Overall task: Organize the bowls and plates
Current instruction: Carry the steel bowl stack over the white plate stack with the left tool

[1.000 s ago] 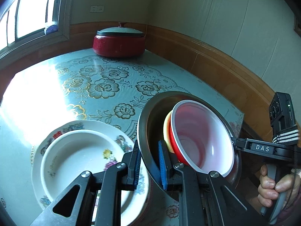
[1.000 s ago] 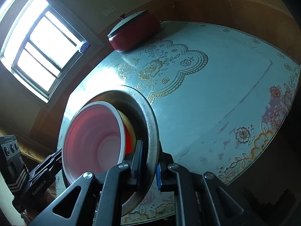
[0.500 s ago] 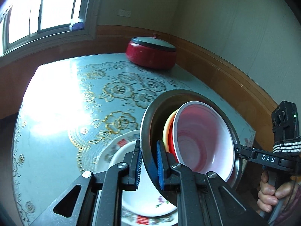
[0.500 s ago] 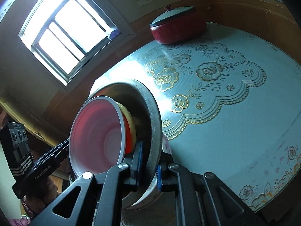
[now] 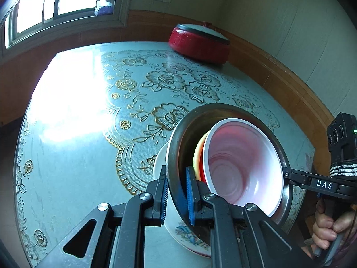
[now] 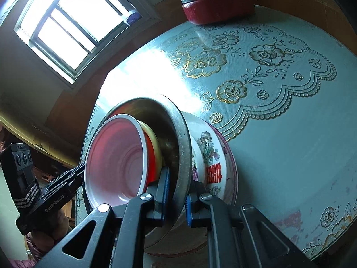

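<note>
Two grippers hold one steel bowl (image 5: 178, 147) between them, each pinching its rim on opposite sides. I have the left gripper (image 5: 176, 195) clamped narrow on the near rim in its own view, blue pads on either face of the metal wall. In the other view the right gripper (image 6: 177, 197) bites the rim the same way, one pad inside the bowl and one outside.

Nested in the steel bowl I see a red bowl (image 5: 243, 167) with a white rim and pale pink inside, and behind it the edge of a yellow bowl (image 5: 197, 154). From both cameras the stack looks tipped on its side, its mouth facing across the view.

Just beneath and behind the steel bowl sits a flowered plate (image 6: 212, 156) with red characters on its side, on the table (image 5: 73, 156). I cannot tell whether the steel bowl touches it.

Around them the table wears a pale blue cloth with gold flowers, glare from the window (image 6: 67, 20) washing over part of it. At the far edge, near the wall, stands a red pot (image 5: 199, 42) with a grey lid. On the right of the left camera's view, a hand (image 5: 328, 230) grips the right gripper's handle.
</note>
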Tool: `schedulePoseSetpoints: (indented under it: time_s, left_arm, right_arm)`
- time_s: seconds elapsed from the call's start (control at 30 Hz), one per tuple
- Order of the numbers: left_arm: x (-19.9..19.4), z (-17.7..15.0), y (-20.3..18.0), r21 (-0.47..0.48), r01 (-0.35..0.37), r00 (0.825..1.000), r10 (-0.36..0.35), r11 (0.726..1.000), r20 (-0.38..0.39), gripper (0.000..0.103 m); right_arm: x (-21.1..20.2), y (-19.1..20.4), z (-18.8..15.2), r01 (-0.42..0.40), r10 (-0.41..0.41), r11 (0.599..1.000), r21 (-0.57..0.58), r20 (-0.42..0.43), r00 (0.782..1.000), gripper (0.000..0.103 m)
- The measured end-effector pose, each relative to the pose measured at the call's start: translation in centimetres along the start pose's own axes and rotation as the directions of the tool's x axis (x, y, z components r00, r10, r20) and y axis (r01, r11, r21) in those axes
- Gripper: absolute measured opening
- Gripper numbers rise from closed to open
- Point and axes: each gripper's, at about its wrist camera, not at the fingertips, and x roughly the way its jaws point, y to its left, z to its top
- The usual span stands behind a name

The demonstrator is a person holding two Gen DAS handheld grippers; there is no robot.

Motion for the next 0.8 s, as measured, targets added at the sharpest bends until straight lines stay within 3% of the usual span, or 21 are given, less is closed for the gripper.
schedulePoseSetpoints:
  time_s: [0.17, 0.33, 0.67, 0.8]
  left_arm:
    - [1.1, -0.6, 0.6, 0.001, 0.016, 0.999, -0.016, 1.0, -0.038, 0.013]
    - [1.1, -0.5, 0.4, 0.0, 0.021, 0.999, -0.021, 1.0, -0.026, 0.013]
    - [0.8, -0.8, -0.2, -0.048, -0.052, 0.998, 0.05, 0.997, -0.038, 0.014]
    - [0.9, -0.8, -0.3, -0.084, -0.078, 0.996, 0.075, 0.993, -0.044, 0.014]
  right_arm:
    - [0.6, -0.1, -0.4, 0.031, -0.03, 0.999, 0.01, -0.014, 0.999, 0.011]
    - [0.7, -0.7, -0.7, 0.019, -0.018, 0.999, 0.034, -0.034, 0.999, 0.011]
    - [0.7, -0.6, -0.2, -0.008, 0.009, 1.0, 0.011, -0.081, 0.997, 0.013]
    - [0.5, -1.2, 0.0, -0.057, 0.061, 0.998, 0.035, -0.113, 0.992, 0.016]
